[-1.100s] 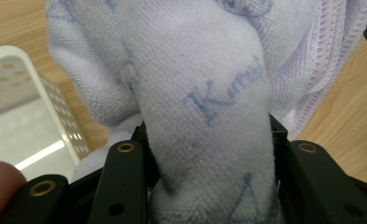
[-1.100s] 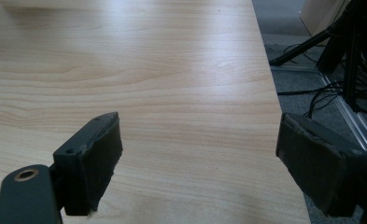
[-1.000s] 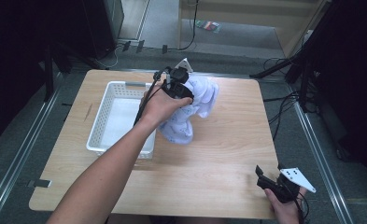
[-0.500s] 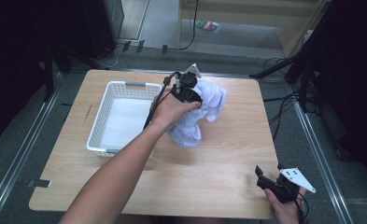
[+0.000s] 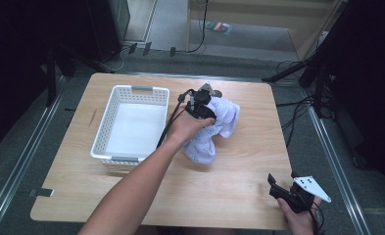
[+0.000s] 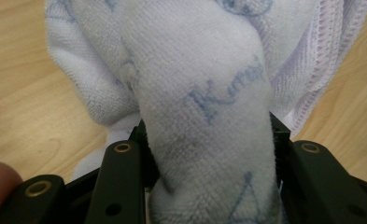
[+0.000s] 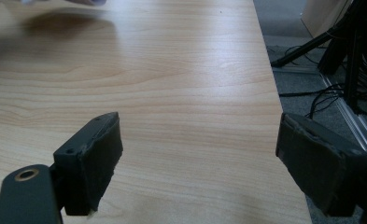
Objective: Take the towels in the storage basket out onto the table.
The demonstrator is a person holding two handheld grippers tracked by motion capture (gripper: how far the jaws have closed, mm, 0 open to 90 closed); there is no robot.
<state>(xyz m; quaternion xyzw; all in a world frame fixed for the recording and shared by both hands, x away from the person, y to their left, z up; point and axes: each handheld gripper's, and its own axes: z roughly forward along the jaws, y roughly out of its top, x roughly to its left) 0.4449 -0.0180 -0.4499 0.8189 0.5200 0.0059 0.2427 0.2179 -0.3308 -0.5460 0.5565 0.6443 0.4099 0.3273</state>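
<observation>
A white towel with pale blue print and a lavender edge (image 5: 215, 128) hangs bunched from my left gripper (image 5: 202, 105), right of the basket, its lower end touching the wooden table (image 5: 239, 186). In the left gripper view the jaws of my left gripper (image 6: 209, 140) press on a thick fold of the towel (image 6: 204, 88). My right gripper (image 5: 282, 179) rests at the table's near right corner, held by a hand. In its own view my right gripper (image 7: 200, 154) stands wide open over bare wood, nothing between the pads.
A white slotted plastic basket (image 5: 131, 90) stands on the left half of the table with nothing in it. Past the table's right edge (image 7: 274, 93) lie a metal floor rail, cables and dark stands.
My left hand has carried the towel to the right, away from the basket's corner, and lower, so the towel's end now lies on the table. The right gripper has stayed put.
</observation>
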